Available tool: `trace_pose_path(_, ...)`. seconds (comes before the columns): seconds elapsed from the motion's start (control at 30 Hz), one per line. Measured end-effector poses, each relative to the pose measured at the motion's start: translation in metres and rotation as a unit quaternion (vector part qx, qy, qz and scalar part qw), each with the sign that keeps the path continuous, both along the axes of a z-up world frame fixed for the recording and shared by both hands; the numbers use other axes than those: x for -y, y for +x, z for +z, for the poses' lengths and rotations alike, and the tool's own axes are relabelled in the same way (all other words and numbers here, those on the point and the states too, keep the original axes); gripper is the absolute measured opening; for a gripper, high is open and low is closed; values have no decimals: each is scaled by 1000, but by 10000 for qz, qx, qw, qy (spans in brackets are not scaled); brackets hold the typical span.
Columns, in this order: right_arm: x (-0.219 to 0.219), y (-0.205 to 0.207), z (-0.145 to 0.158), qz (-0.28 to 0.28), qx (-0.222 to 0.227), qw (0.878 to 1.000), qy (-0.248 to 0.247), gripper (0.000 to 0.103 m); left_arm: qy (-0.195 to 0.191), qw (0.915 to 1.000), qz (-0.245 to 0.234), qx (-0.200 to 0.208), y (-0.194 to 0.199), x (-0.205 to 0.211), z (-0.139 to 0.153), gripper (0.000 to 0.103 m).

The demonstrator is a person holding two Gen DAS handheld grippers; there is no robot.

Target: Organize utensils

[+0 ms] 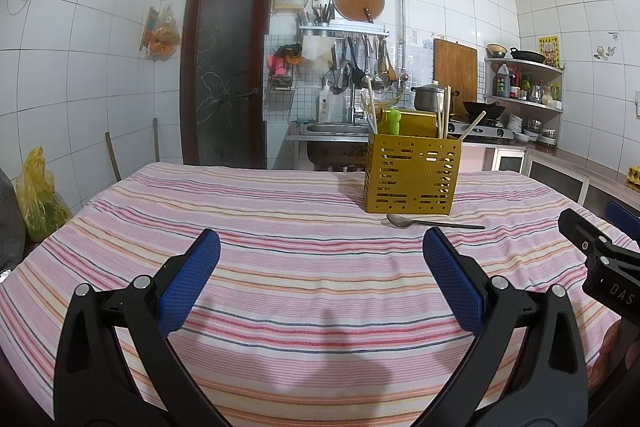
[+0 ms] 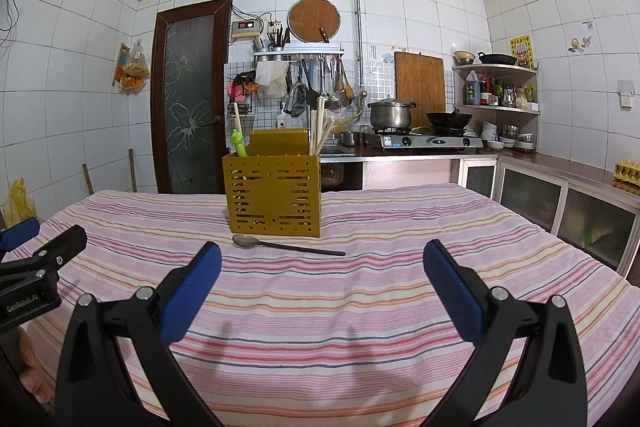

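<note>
A yellow slotted utensil holder (image 1: 412, 175) (image 2: 273, 193) stands on the striped tablecloth (image 1: 280, 247) (image 2: 340, 287). It holds wooden chopsticks (image 1: 444, 113) (image 2: 319, 127) and a green-handled utensil (image 1: 395, 121) (image 2: 237, 143). A metal spoon (image 1: 434, 223) (image 2: 286, 245) with a dark handle lies flat just in front of the holder, bowl to the left. My left gripper (image 1: 321, 247) is open and empty, low over the cloth, short of the spoon. My right gripper (image 2: 322, 259) is open and empty, just short of the spoon.
The right gripper's body (image 1: 600, 255) shows at the right edge of the left wrist view; the left one (image 2: 36, 263) at the left edge of the right wrist view. Behind the table are a sink (image 1: 332, 129), stove (image 2: 424, 141), counter and door (image 2: 188, 99).
</note>
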State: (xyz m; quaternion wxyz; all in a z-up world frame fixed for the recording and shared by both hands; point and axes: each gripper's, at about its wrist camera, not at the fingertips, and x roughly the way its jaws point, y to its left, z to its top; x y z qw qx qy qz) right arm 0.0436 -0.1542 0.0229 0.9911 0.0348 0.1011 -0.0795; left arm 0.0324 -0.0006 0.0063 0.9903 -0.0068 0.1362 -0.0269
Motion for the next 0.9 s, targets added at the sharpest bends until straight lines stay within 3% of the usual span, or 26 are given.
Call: trace_pose_path(0.9, 1, 0, -1, 3, -1, 10000, -14, 99, -5, 10000, 6, 29, -1, 0, 2, 98)
